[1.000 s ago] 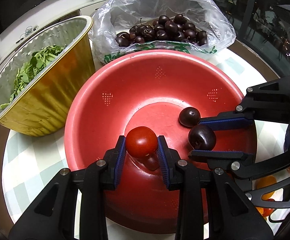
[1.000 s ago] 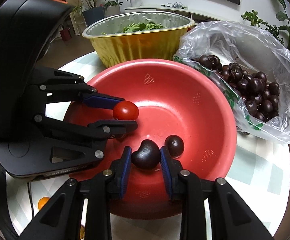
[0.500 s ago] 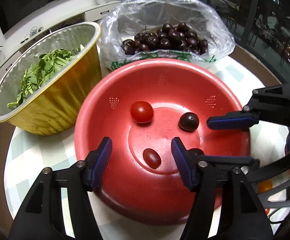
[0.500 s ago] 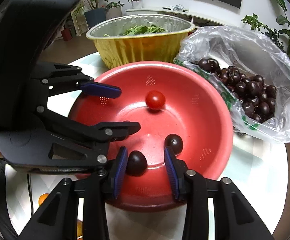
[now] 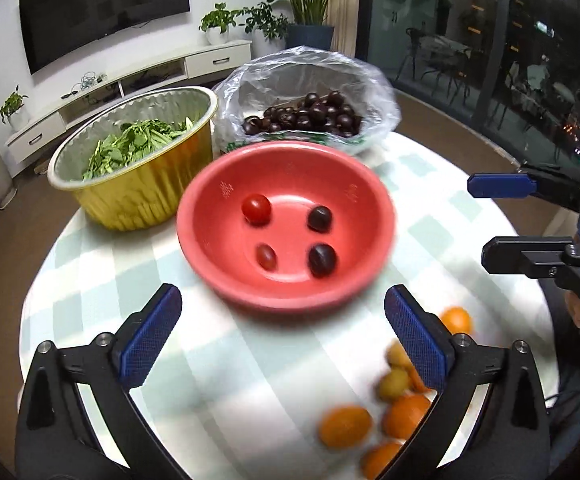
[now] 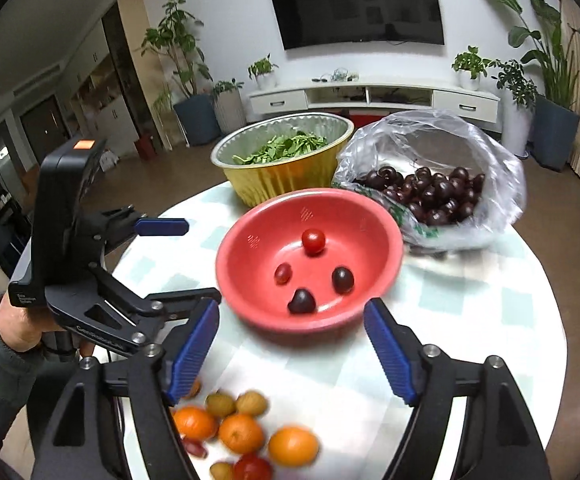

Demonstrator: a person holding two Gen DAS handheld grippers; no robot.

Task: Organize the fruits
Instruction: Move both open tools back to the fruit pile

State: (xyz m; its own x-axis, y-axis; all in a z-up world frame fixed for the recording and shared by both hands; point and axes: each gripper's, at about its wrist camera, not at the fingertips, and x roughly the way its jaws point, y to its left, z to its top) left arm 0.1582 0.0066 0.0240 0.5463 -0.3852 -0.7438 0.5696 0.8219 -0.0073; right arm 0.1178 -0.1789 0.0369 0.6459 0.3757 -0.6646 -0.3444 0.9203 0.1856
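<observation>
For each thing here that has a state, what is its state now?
left gripper: open, empty
right gripper: open, empty
red bowl: upright, holds four small fruits
plastic bag: open, full of cherries
gold foil pan: upright, holds greens
loose fruit pile: on table, outside bowl

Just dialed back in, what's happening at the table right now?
A person is sorting fruit with two handheld tools. The left claw and right claw have just been opening, nothing between them, both hovering short of the red bowl. It holds two tomatoes and two dark cherries. Loose oranges wait nearby.
</observation>
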